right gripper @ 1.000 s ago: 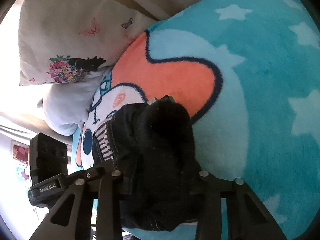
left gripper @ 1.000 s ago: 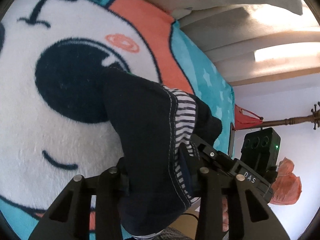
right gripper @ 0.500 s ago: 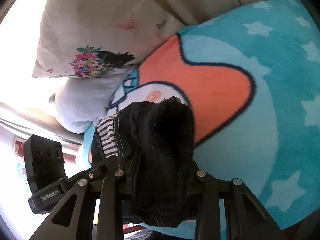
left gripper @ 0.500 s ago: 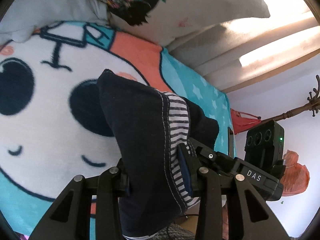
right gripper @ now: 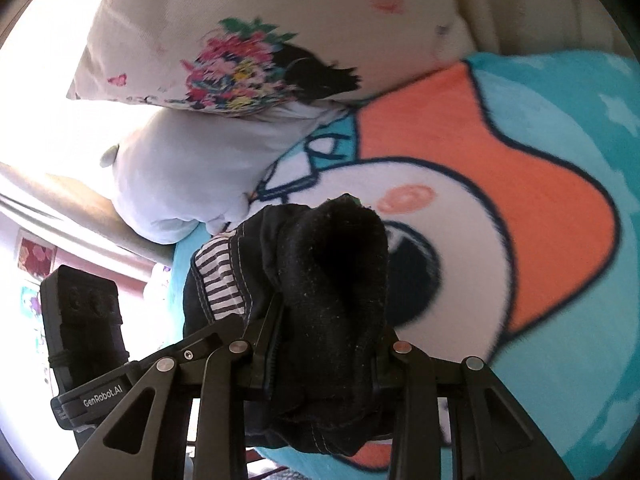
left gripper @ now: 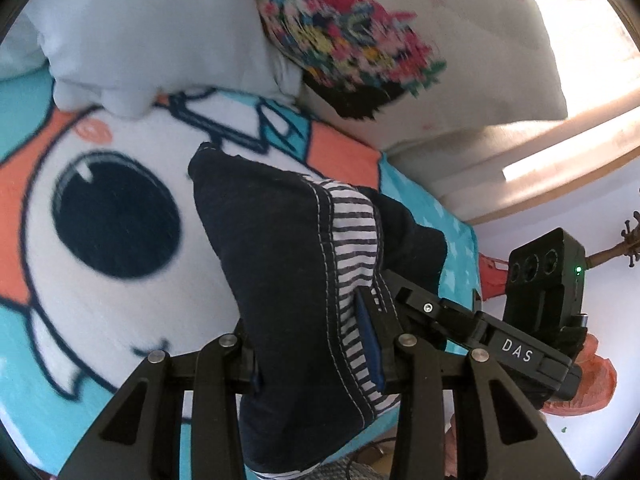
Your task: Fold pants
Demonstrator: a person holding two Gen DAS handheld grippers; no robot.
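While each hand-held gripper (left gripper: 316,356) (right gripper: 320,356) clamps dark pants (left gripper: 288,264), bunched cloth hides fingertips, blanket (left gripper: 120,320) blurred.

pants (left gripper: 288,264) hem perhaps below frame

Left tool (left gripper: 316,356) clamped on cloth; right tool (right gripper: 320,360) likewise, both angled downward.

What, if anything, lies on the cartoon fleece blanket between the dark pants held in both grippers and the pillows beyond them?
Nothing visible does. The dark navy pants with striped lining are clamped in the left gripper and right gripper, above the turquoise cartoon fleece blanket. The blanket looks bare up to the white pillow and floral pillow.
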